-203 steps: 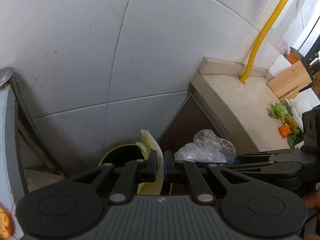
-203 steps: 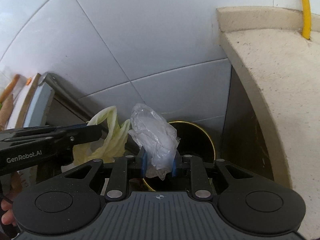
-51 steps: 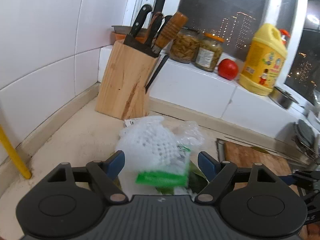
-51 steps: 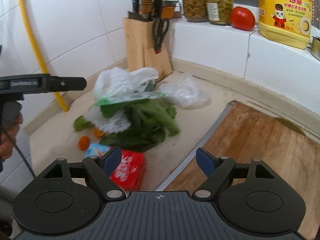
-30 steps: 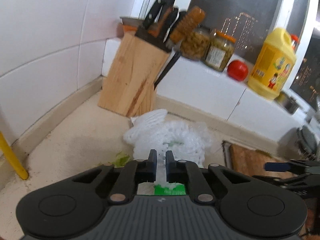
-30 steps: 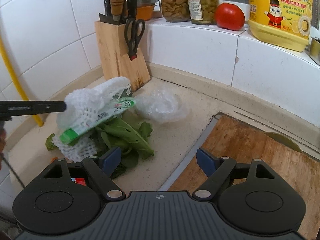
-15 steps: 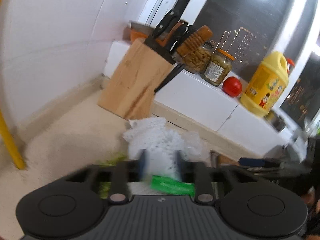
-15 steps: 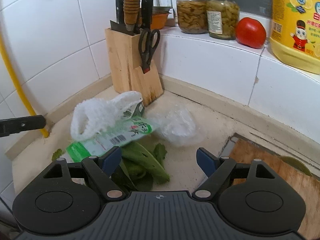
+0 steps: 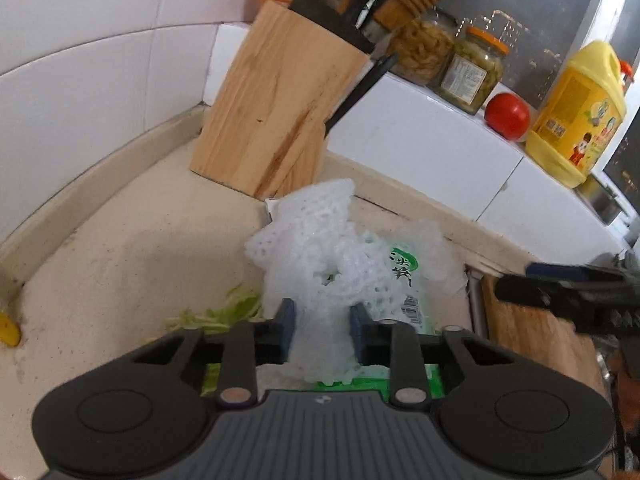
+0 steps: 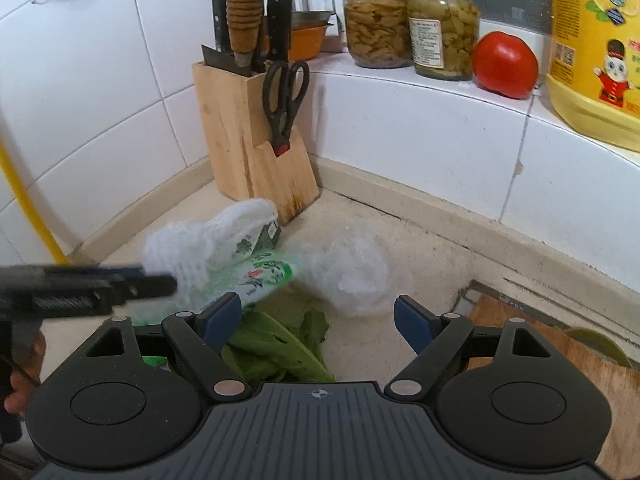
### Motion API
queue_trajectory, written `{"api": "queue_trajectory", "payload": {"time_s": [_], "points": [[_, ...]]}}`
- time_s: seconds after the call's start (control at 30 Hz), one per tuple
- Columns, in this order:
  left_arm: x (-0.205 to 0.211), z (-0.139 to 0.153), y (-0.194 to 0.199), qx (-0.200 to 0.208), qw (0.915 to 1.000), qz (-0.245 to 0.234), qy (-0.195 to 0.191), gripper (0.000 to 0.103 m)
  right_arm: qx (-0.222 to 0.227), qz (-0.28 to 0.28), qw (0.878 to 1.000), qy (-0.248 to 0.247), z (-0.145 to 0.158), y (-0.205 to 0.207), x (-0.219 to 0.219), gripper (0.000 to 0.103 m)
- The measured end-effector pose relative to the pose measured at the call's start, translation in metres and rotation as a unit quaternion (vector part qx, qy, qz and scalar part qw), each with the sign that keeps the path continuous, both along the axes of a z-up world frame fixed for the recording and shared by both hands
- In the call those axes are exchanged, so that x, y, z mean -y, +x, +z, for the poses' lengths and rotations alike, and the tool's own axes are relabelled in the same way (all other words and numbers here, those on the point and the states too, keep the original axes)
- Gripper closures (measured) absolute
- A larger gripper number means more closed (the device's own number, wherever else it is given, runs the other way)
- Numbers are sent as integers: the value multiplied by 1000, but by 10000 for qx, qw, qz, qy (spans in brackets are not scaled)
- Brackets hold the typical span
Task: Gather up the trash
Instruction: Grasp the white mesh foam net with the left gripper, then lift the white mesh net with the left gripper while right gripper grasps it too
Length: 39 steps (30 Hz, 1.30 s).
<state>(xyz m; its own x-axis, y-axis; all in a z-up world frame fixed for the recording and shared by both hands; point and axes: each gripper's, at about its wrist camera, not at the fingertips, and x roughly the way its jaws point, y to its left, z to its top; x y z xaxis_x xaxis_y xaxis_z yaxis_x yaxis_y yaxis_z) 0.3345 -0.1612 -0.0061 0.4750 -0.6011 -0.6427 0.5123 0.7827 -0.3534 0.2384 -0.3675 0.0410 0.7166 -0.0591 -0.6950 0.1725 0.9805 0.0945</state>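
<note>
Left wrist view: left tool (image 9: 322,332) closing on white foam netting (image 9: 320,264), whose long axis runs toward the knife block (image 9: 272,108), over the counter (image 9: 120,248). Right tool (image 10: 318,318) gapes empty above greens (image 10: 280,350).

The green and white wrapper (image 9: 402,280) under the foam net (image 9: 320,264) carries dark Chinese characters inside a green oval, with a barcode lower down; the characters are too blurred to read for certain. In the right wrist view the same wrapper (image 10: 260,276) shows green brush-style characters, also unreadable. The yellow jug (image 10: 596,48) bears a cartoon cat figure in a red coat, lemon pictures and small Chinese print that cannot be made out. One pickle jar (image 10: 442,26) has a white label with fine print, too small to read. The small box (image 10: 270,234) shows a dark mark, illegible.
</note>
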Motion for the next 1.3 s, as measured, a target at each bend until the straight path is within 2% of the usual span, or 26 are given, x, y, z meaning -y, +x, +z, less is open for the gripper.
{"api": "queue_trajectory", "payload": {"time_s": [0.13,0.3,0.5,0.67,0.77,0.8,0.83,0.87,0.9,0.93,1.03,1.3], "points": [[-27,13,-11,158,9992,147,-346,89,55,87,9999,62,3,20,-2,15],[-51,25,-26,258,9972,326,-618,91,86,234,9993,277,9,61,-3,15],[-64,20,-35,160,9969,506,-575,91,-170,416,9972,598,-6,109,-21,14],[-67,12,-41,73,9973,551,-482,91,-535,471,9958,574,-30,140,-38,13],[-69,10,-44,51,9970,604,-475,90,-554,521,9963,393,-38,147,-49,15],[-69,10,-45,58,9970,621,-460,90,-568,537,9965,293,-40,149,-53,25],[-70,11,-46,67,9969,639,-446,90,-616,549,9963,224,-42,150,-55,52],[-72,12,-48,81,9969,647,-443,90,-713,554,9956,246,-44,151,-56,68],[-74,13,-50,101,9968,653,-453,90,-757,563,9947,403,-45,150,-54,72],[-76,14,-52,122,9966,671,-468,90,-715,574,9946,476,-43,146,-53,81],[-84,21,-60,217,9957,732,-529,90,-558,703,9940,623,-31,130,-52,86],[-119,40,-94,468,9922,982,-612,90,-1,1331,9845,1144,22,71,-65,86]]}}
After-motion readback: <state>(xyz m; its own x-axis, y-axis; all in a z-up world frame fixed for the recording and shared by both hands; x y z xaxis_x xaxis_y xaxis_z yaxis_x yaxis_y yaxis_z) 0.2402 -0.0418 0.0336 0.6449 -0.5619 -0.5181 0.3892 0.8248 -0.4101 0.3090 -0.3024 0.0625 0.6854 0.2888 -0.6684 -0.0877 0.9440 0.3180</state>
